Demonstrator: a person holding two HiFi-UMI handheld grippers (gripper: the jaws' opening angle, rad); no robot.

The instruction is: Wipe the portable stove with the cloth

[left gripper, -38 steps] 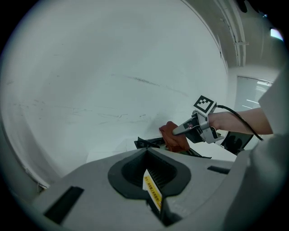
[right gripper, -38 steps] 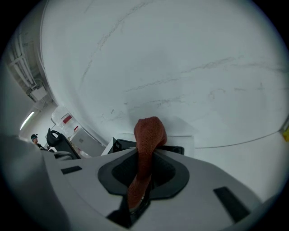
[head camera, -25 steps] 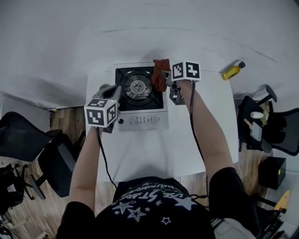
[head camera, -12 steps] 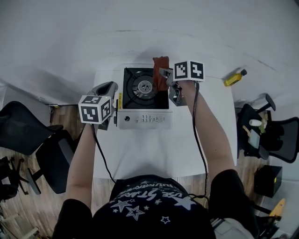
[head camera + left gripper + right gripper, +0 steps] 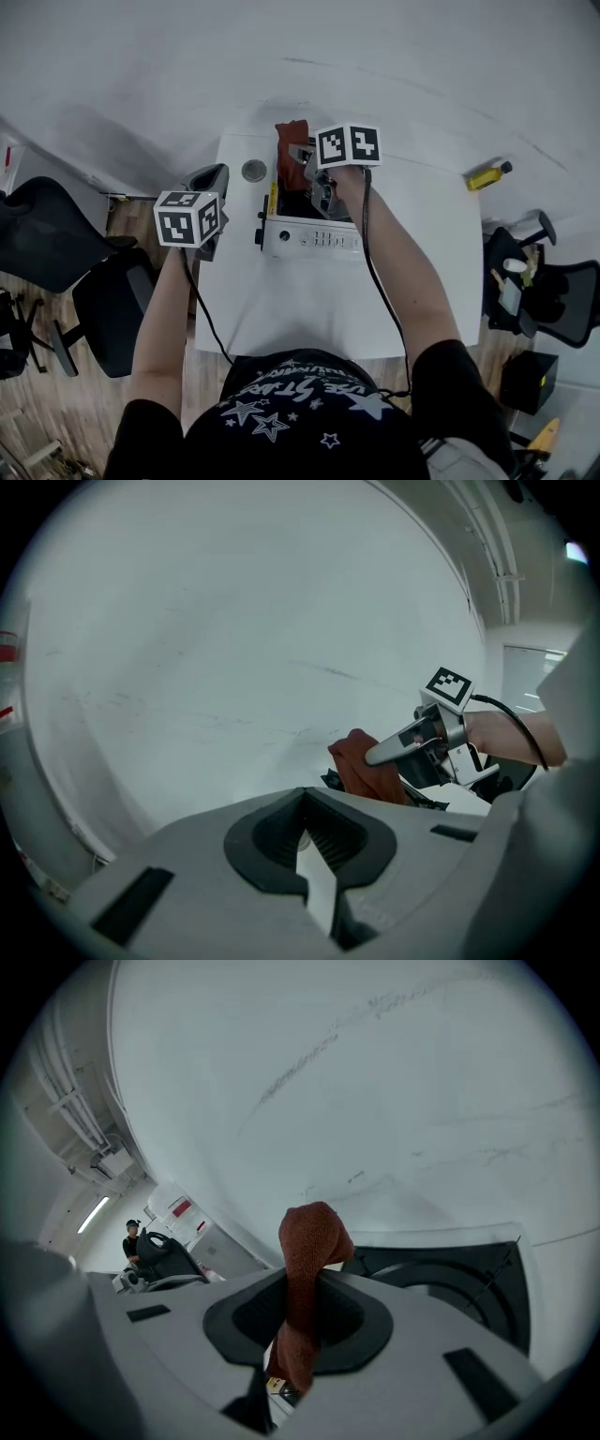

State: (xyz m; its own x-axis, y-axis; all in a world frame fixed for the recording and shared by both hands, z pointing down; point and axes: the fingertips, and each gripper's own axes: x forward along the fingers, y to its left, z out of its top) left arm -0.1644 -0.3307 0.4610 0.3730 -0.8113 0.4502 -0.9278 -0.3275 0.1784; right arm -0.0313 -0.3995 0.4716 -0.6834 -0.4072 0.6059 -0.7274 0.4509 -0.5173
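The portable stove (image 5: 312, 239), silver-fronted with a black top, stands at the back of the white table (image 5: 328, 309). My right gripper (image 5: 305, 167) is over the stove's back left part, shut on the red-brown cloth (image 5: 290, 139). In the right gripper view the cloth (image 5: 312, 1241) sticks up from between the jaws of that gripper (image 5: 298, 1312), with the black stove top (image 5: 450, 1274) just beyond. My left gripper (image 5: 214, 175) hangs to the left of the stove, off the table's edge. Its jaws (image 5: 305, 841) are together with nothing between them. It looks towards the cloth (image 5: 361, 766).
A small grey round thing (image 5: 254, 170) lies on the table left of the stove. A yellow bottle (image 5: 490, 175) lies on the floor at the right. Black office chairs stand at the left (image 5: 56, 253) and right (image 5: 553, 281). A white wall rises behind the table.
My right gripper has carried the cloth from the stove's right back corner across to its left back part. My left gripper has drawn away from the stove's left side.
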